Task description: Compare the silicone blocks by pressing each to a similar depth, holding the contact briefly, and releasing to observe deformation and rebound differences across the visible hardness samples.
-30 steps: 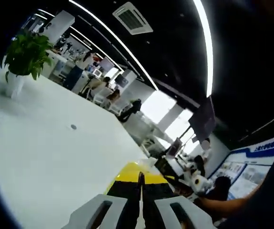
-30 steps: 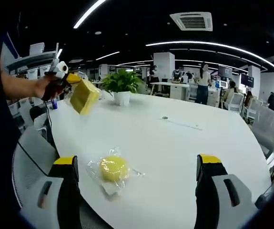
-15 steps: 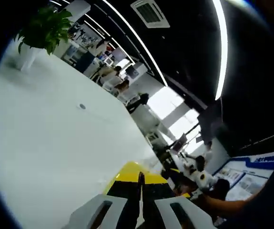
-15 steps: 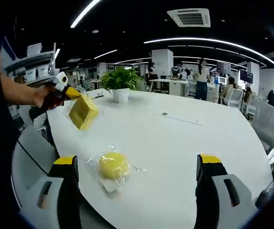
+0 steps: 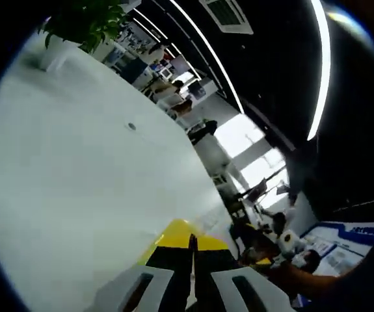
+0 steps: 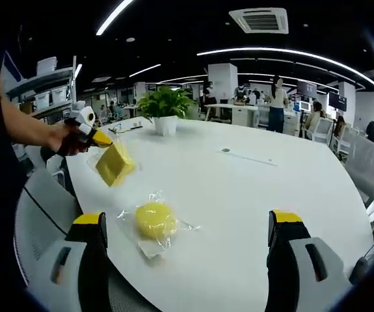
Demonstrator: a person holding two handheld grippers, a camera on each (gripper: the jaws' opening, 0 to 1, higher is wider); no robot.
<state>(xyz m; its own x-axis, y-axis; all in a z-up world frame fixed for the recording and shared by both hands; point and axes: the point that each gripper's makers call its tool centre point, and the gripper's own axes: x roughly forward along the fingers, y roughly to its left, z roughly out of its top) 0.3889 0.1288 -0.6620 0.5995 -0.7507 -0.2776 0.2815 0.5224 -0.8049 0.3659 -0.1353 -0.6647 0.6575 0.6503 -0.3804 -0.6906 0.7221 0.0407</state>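
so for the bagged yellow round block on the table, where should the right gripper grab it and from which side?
Grip the yellow round block across its domed middle, coming from above with the open right gripper straddling it. It lies flat on the white table, and the loose clear bag around it offers no firm hold, so probably close on the block itself.

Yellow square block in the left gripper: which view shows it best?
The right gripper view. There the yellow square block shows whole, held above the white table by the left gripper. The left gripper view shows just its yellow tip past the shut fingers.
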